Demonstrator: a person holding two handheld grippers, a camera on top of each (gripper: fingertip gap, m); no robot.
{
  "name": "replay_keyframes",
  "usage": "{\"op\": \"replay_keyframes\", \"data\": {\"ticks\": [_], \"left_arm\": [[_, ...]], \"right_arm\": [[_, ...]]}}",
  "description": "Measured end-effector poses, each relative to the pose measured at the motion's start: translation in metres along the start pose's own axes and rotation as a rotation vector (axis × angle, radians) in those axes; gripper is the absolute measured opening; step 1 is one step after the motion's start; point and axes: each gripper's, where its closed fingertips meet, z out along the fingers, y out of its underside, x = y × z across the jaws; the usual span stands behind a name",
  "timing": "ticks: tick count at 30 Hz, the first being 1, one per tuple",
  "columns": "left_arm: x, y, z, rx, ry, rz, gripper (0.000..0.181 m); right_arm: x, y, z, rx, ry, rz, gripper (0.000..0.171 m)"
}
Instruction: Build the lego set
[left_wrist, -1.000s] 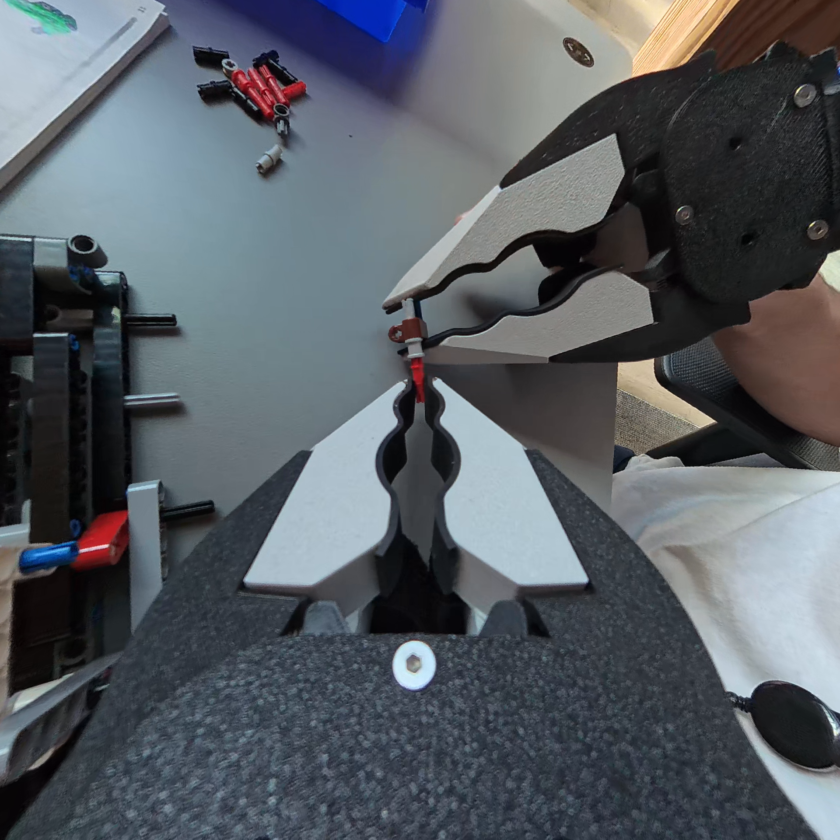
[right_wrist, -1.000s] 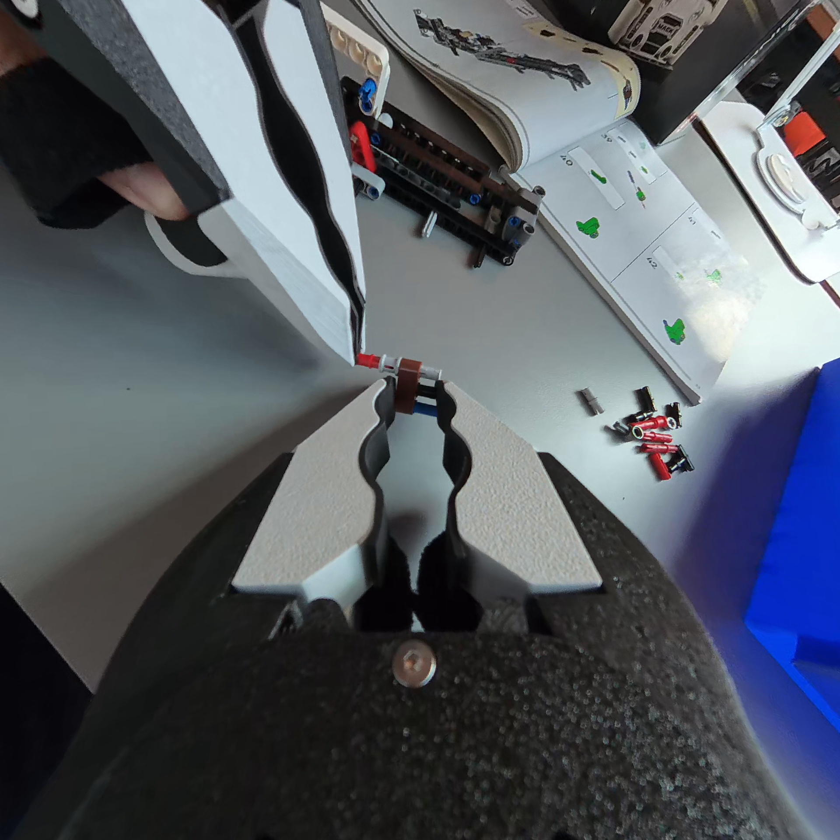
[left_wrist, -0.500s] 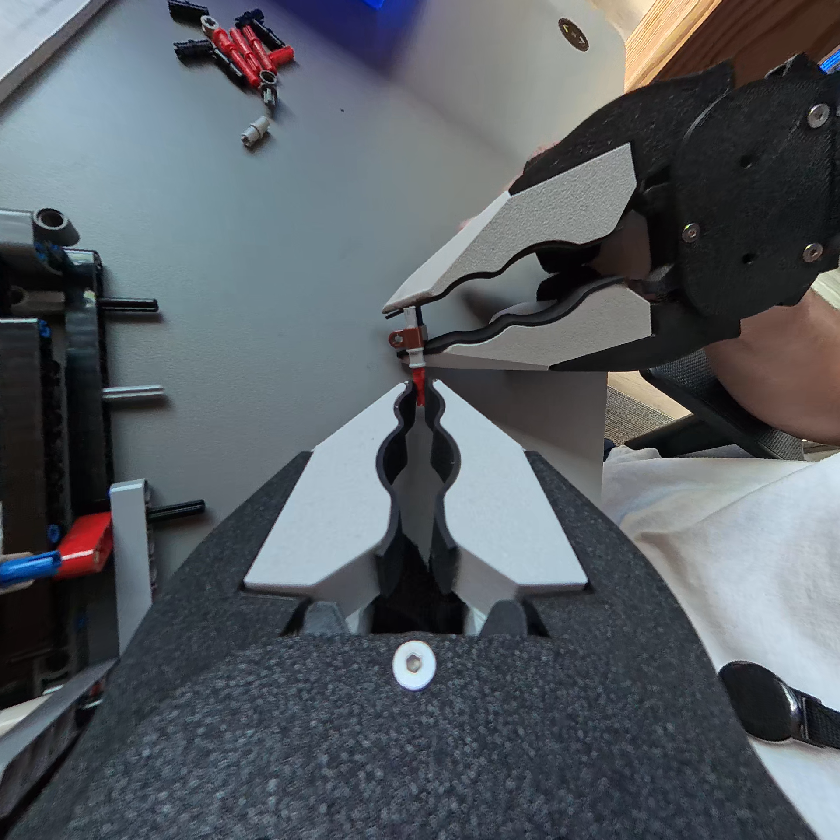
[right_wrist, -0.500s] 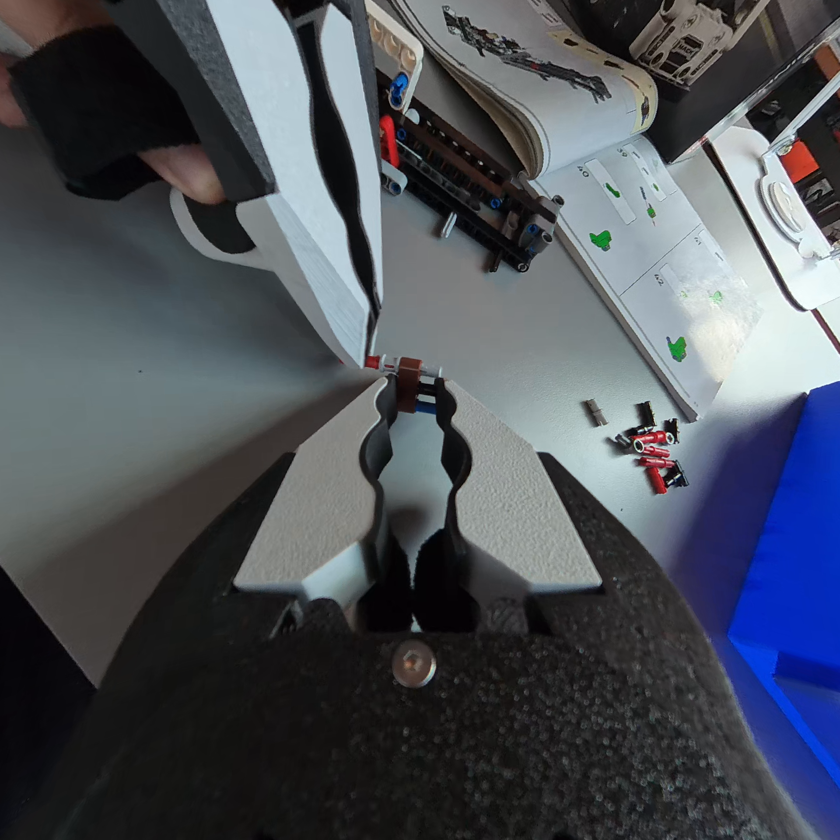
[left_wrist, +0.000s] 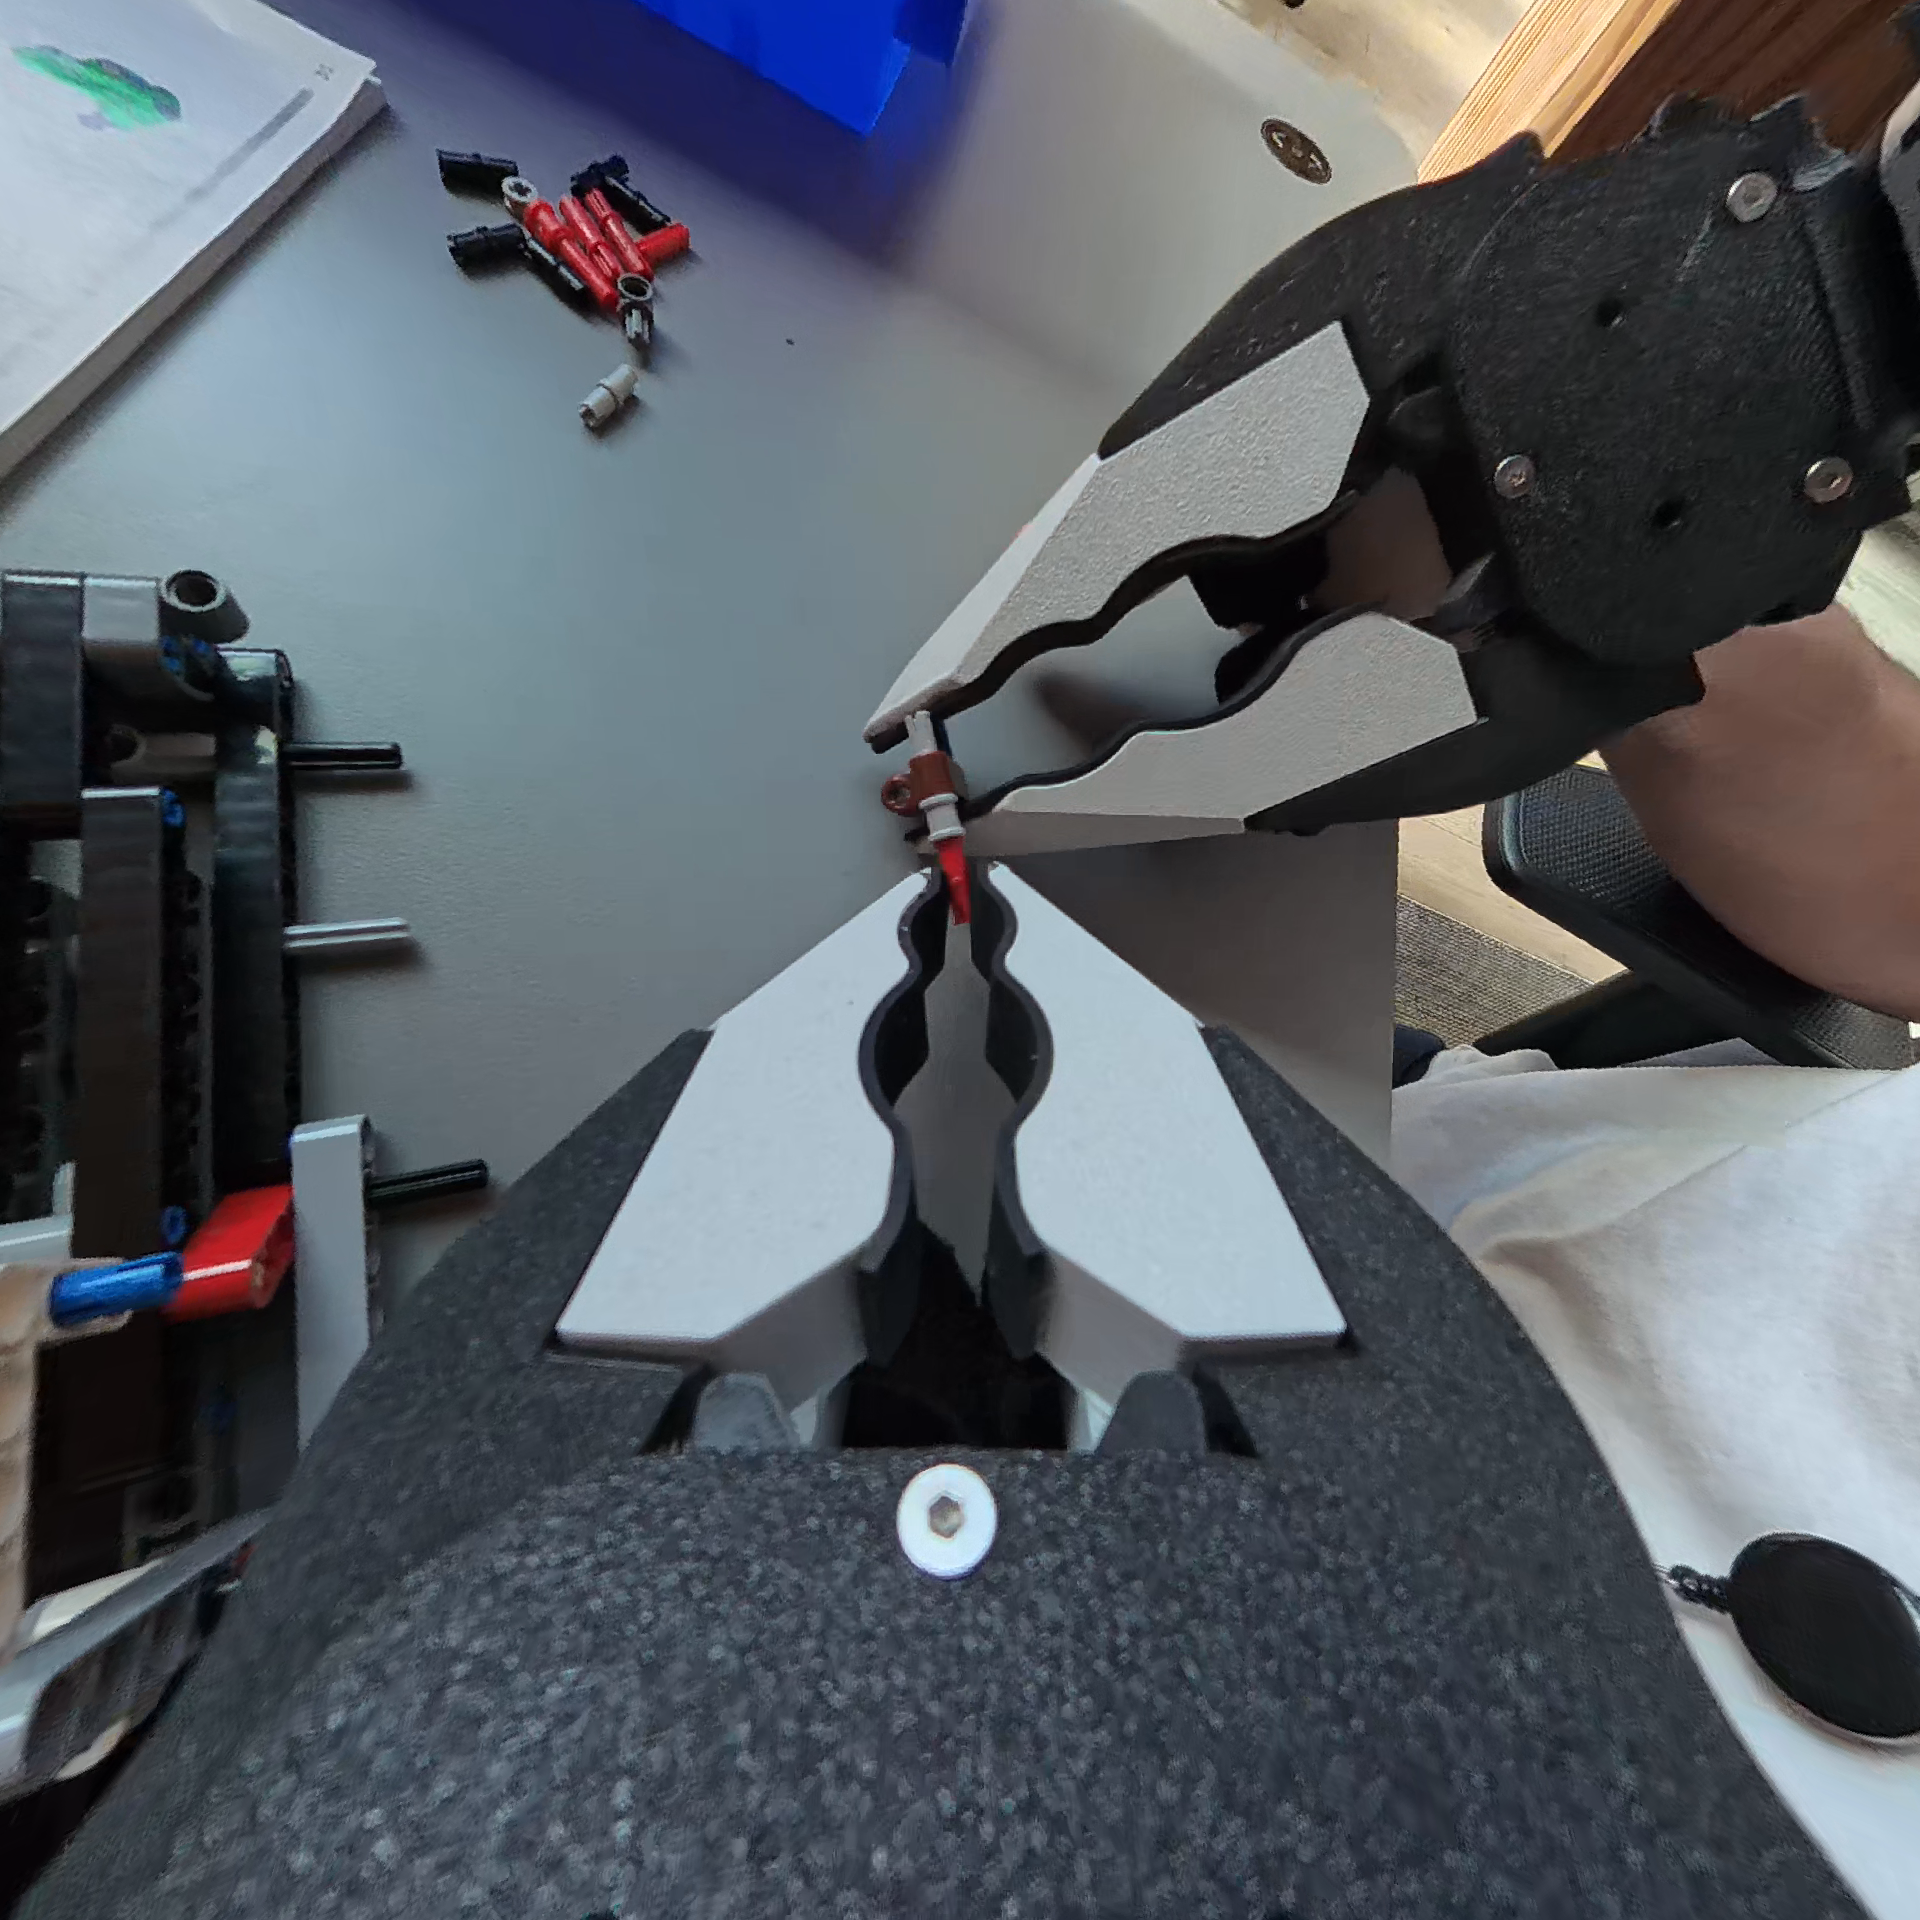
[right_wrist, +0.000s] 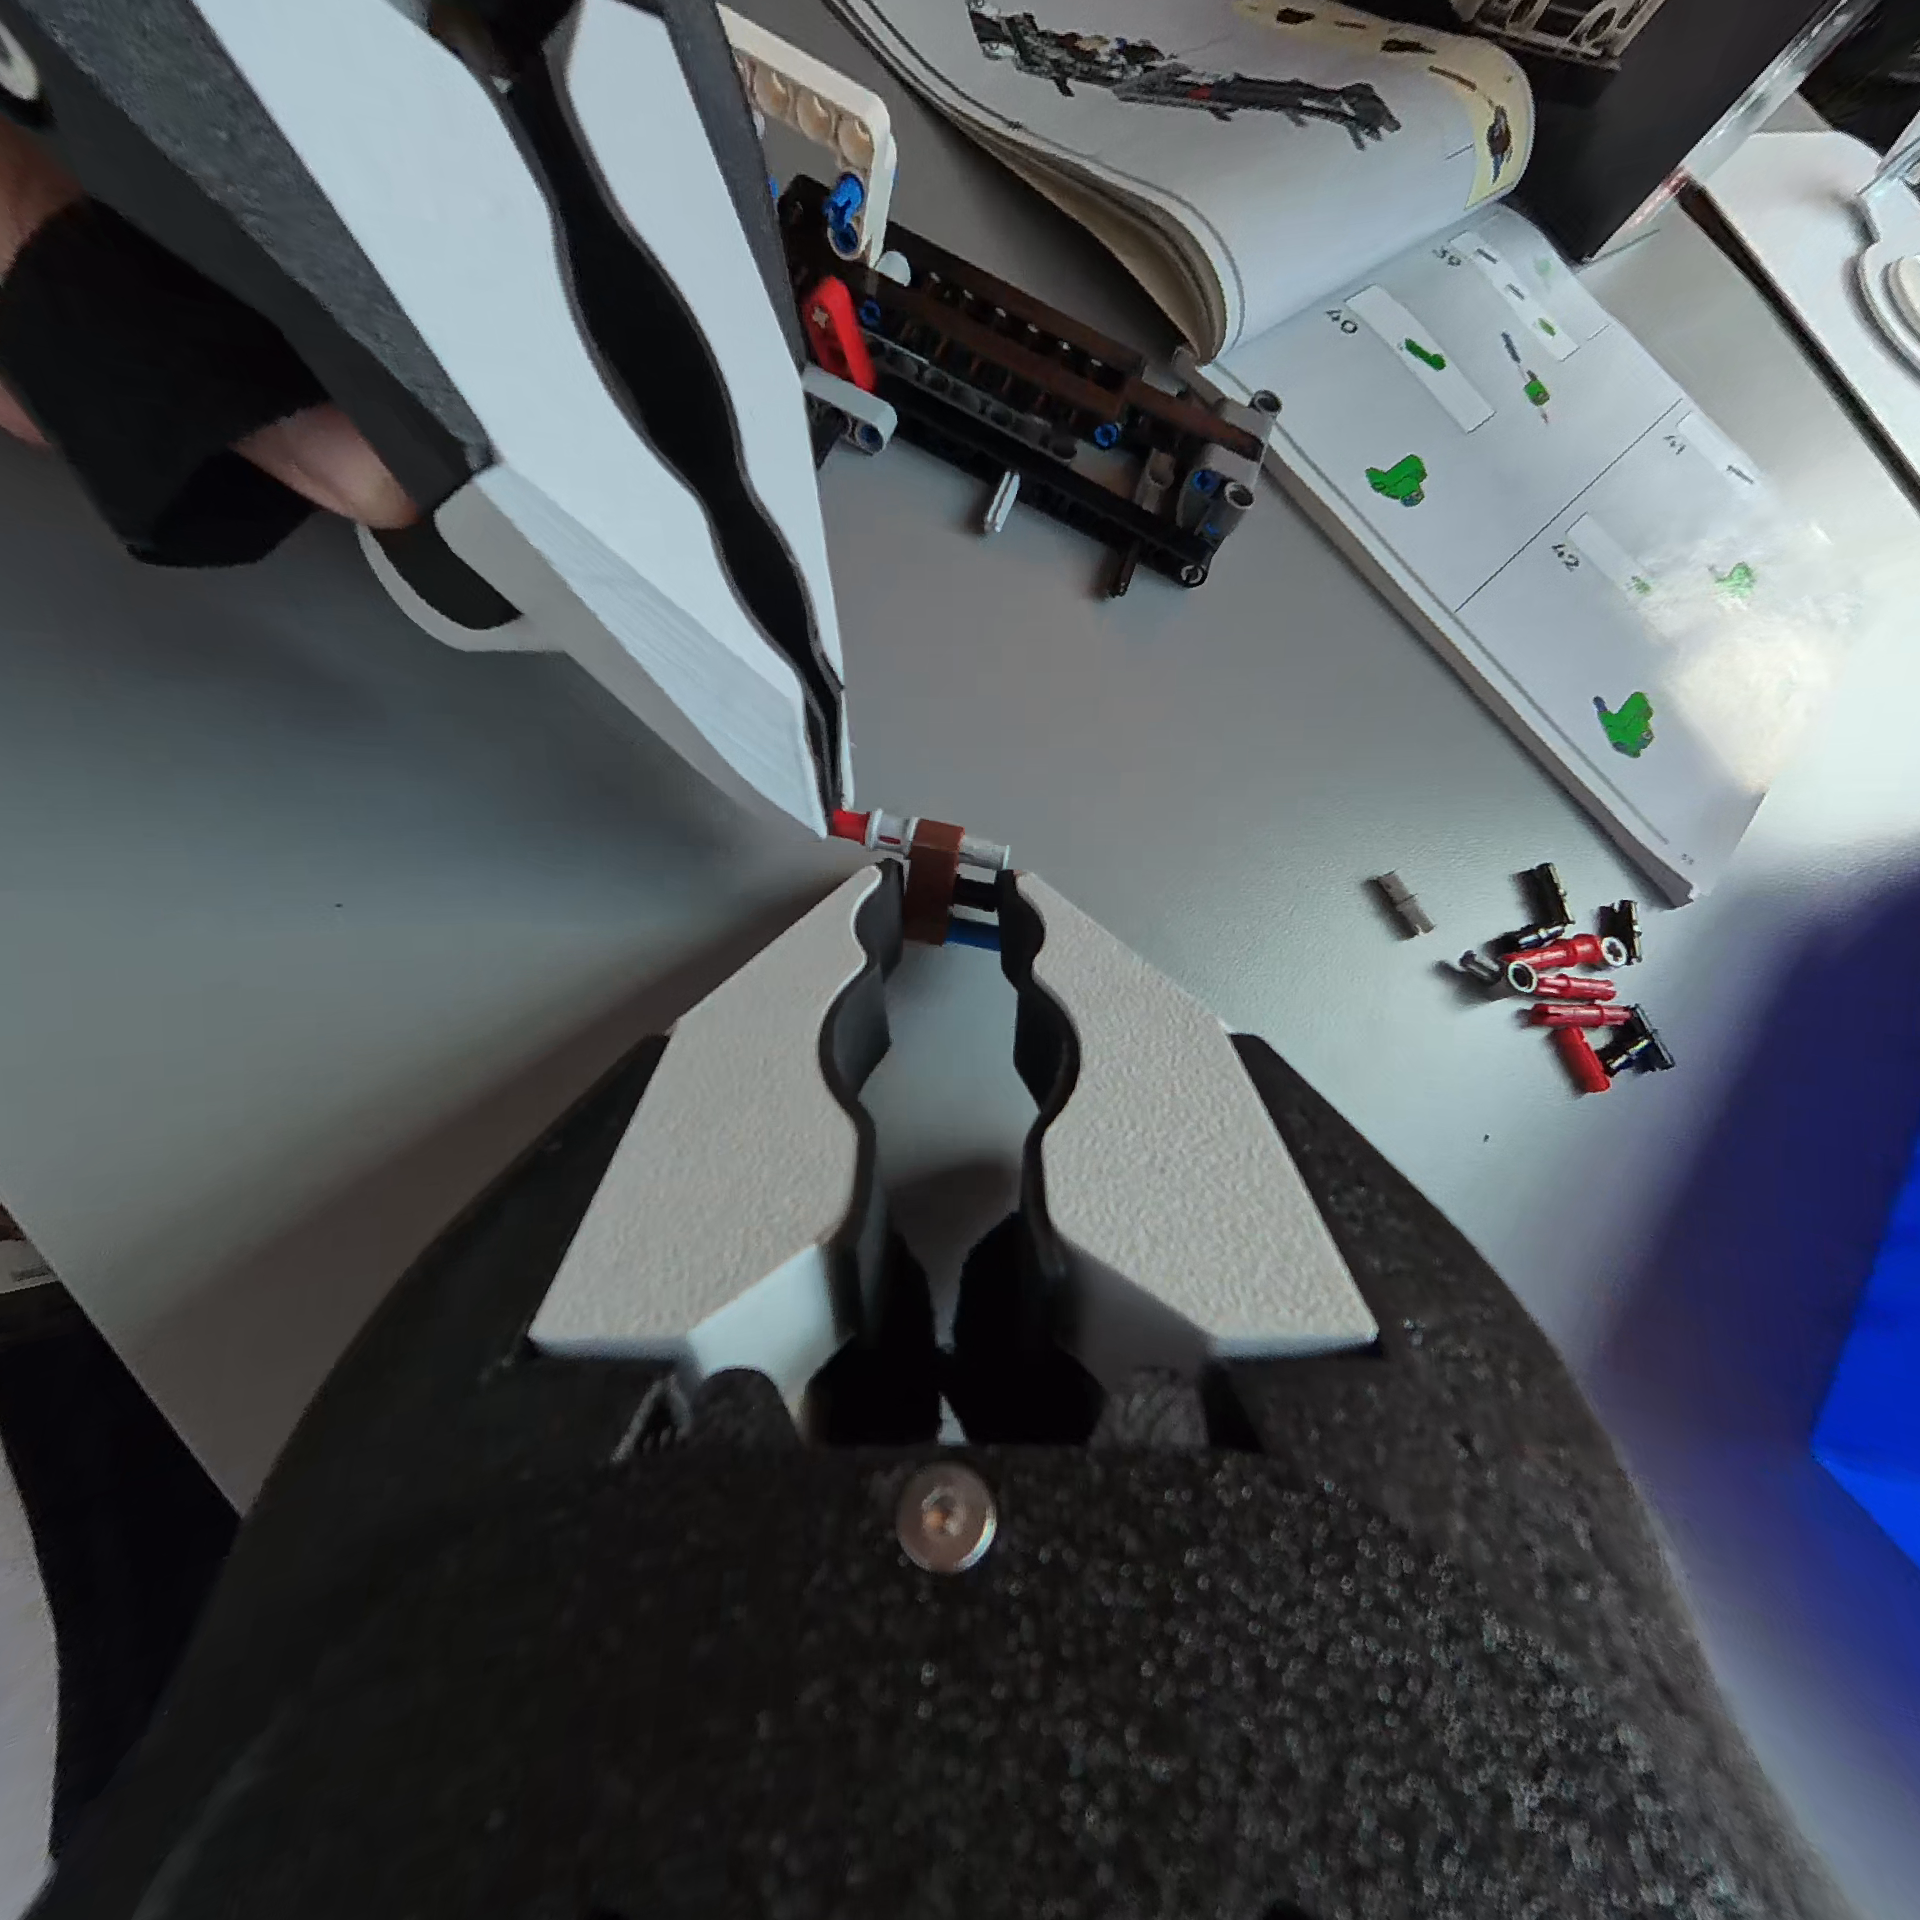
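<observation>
Our two grippers (left_wrist: 954, 883) (right_wrist: 940, 883) have speckled black bodies, pale grey fingers (left_wrist: 769, 1132) with wavy black pads, silver screws (left_wrist: 945, 1522); we wear a white shirt (left_wrist: 1662, 1299).

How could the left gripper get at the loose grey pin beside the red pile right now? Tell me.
Probably not yet. The left gripper is shut on the red pin going into the brown connector held by the right gripper. The grey table toward the grey pin looks clear once it lets go.
</observation>
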Motion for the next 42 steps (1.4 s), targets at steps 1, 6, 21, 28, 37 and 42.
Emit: {"op": "replay_keyframes", "data": {"ticks": [1,6,21,28,37,42], "left_arm": [[0.0,-0.001,-0.001,0.012,-0.008,0.013,0.002],[0.003,-0.017,-0.017,0.142,-0.023,0.013,0.004],[-0.063,-0.011,-0.174,0.465,-0.419,0.05,0.012],[-0.148,-0.027,-0.209,0.424,-0.587,0.087,0.014],[-0.173,-0.016,-0.199,0.403,-0.559,0.039,0.013],[-0.176,-0.009,-0.19,0.343,-0.567,0.04,0.012]], "right_arm": [[0.0,0.0,0.0,0.0,0.001,0.001,0.018],[0.003,-0.018,-0.003,0.089,-0.046,0.146,0.017],[0.113,-0.115,0.054,0.21,0.0,0.085,0.017],[0.119,-0.139,0.09,0.324,-0.222,0.276,0.017],[0.124,-0.119,0.082,0.332,-0.164,0.302,0.017],[0.123,-0.114,0.089,0.322,-0.165,0.32,0.017]]}}
